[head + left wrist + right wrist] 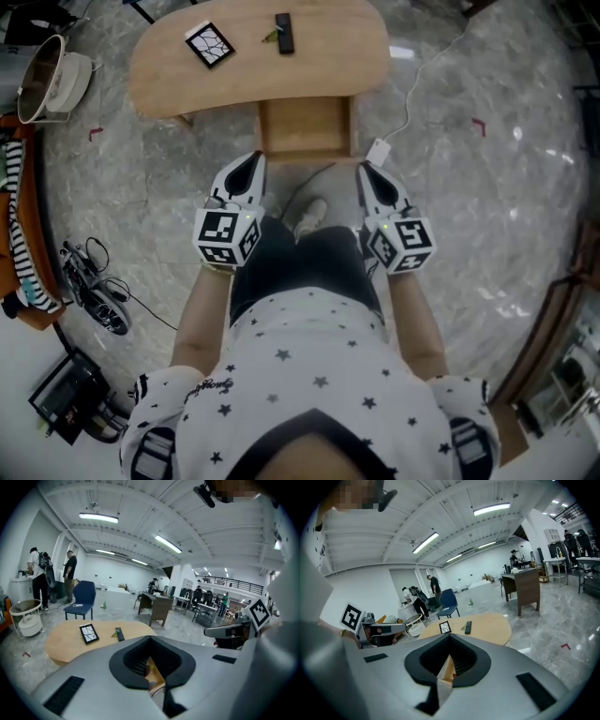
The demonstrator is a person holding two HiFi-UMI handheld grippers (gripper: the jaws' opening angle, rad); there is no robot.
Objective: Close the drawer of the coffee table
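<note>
The oval wooden coffee table (258, 66) stands ahead of me, and its drawer (305, 127) is pulled out toward me. My left gripper (254, 159) hovers just short of the drawer's front left corner, jaws shut and holding nothing. My right gripper (365, 170) is level with the front right corner, also shut and empty. In the left gripper view the left gripper (150, 640) points over the table (61, 644), with a sliver of drawer (157, 679) showing in the pad opening. The right gripper (450, 638) likewise faces the table (490, 627).
A black-framed tile (209, 44) and a remote (284, 33) lie on the tabletop. A white adapter (378, 150) with its cable sits beside the drawer's right side. My shoe (312, 216) is below the drawer. A white bin (47, 75) and tangled cables (94, 286) are on the left.
</note>
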